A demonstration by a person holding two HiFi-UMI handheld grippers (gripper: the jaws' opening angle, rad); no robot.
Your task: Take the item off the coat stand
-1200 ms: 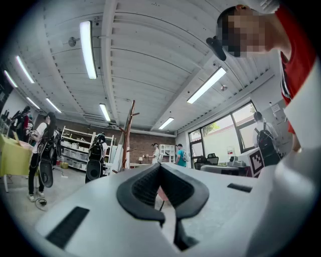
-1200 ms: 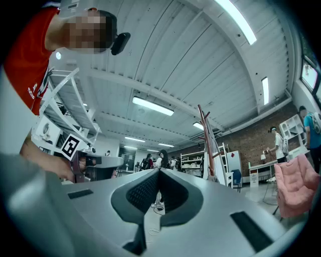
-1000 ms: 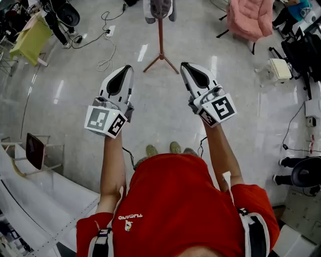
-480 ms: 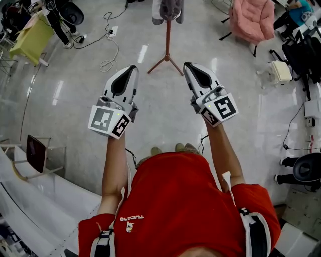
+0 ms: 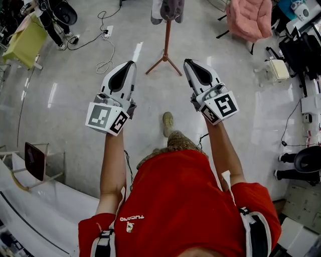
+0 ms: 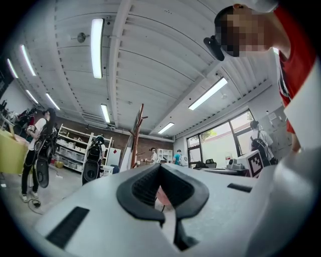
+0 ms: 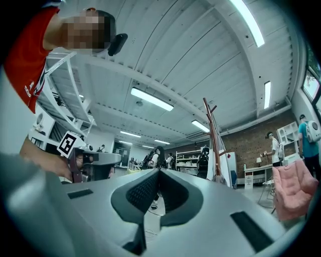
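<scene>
The coat stand [image 5: 166, 39] is a reddish-brown pole on three legs at the top centre of the head view. A grey and white garment [image 5: 168, 9] hangs from its upper part, cut off by the frame edge. Both grippers are held out in front of me, short of the stand and apart from it. My left gripper [image 5: 131, 63] points toward its left side and is shut on nothing. My right gripper [image 5: 187, 61] points toward its right side, also shut and empty. The stand's pole [image 6: 136, 138] rises beyond the left gripper [image 6: 160, 166], and the same pole [image 7: 212, 135] shows beyond the right gripper [image 7: 158, 170].
A pink padded chair [image 5: 249, 17] stands at the back right. A yellow table [image 5: 25, 42] is at the far left, with loose cables [image 5: 105, 62] on the floor near it. A white box [image 5: 279, 69] and dark equipment line the right side. My foot [image 5: 168, 123] is stepped forward.
One foot has stepped forward on the floor. The stand has shifted a little in the view. Both grippers stay shut and keep the same pose.
</scene>
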